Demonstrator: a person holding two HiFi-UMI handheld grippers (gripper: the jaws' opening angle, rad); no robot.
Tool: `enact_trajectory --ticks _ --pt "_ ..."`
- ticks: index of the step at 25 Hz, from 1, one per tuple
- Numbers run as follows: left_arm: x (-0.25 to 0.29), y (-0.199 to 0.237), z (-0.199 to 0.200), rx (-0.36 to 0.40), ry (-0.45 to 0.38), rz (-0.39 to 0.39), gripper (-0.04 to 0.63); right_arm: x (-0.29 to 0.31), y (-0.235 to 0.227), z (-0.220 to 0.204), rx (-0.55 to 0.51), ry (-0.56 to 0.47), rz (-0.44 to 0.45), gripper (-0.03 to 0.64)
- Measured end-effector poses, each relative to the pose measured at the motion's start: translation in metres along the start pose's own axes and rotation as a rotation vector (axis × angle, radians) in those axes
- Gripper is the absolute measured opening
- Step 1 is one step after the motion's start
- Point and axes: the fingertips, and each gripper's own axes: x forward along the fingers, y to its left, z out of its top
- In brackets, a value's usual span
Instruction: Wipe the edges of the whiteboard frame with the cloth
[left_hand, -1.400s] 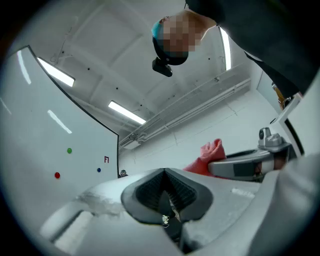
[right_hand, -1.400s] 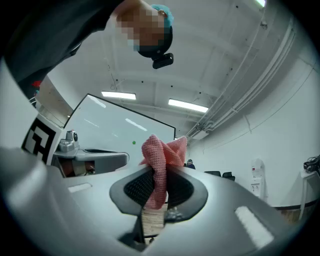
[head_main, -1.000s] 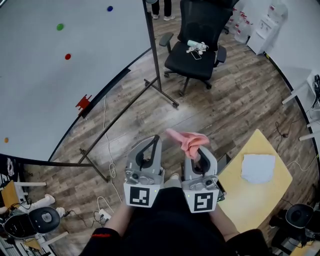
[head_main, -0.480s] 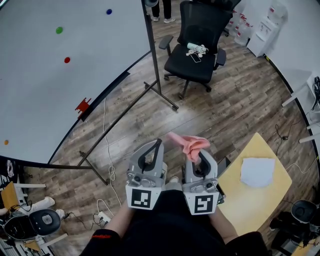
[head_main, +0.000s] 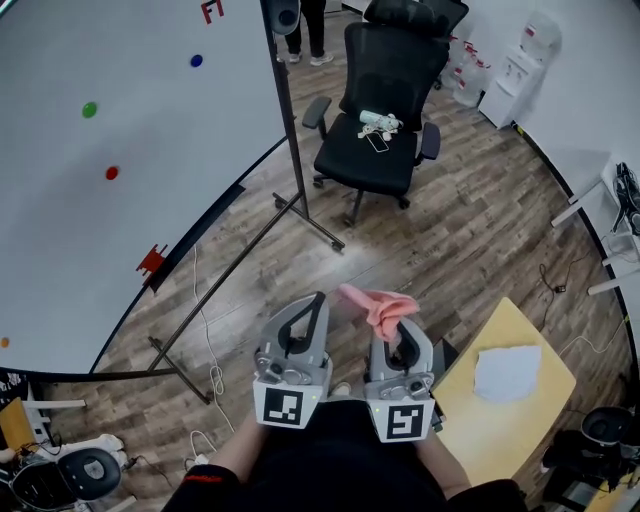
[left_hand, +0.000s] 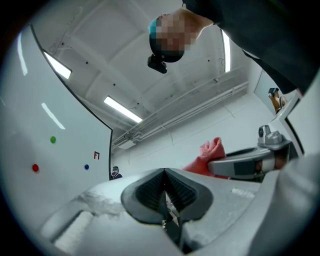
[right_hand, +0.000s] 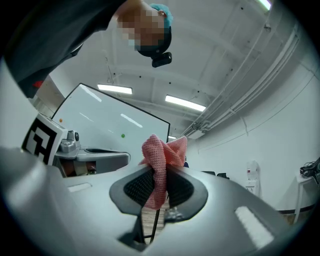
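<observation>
Cloth (head_main: 383, 300) was pinched tight in your right gripper (head_main: 398, 324), with its pink end sticking out past the tips. Your left gripper (head_main: 315, 305) was closed with nothing in it. The whiteboard (head_main: 100, 230) stood ahead and to your left, well apart from both grippers. One edge of the whiteboard frame (head_main: 283, 110) ran up and down on the side nearest you. The left gripper was nearer it, so I think the cloth had to go forward and left.
</observation>
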Motion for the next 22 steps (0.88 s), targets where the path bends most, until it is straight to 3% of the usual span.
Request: enact_trajectory --ticks 12,22 --pt "0.076 0.058 -0.033 -0.016 -0.036 -0.036 -0.003 0.093 -0.007 -0.031 -0.022 0.036 -0.007 0.052" --pt "0.108 0.107 -0.053 -0.009 -0.063 -0.048 -0.003 0.156 -0.004 -0.041 -0.045 0.012 -0.03 0.052"
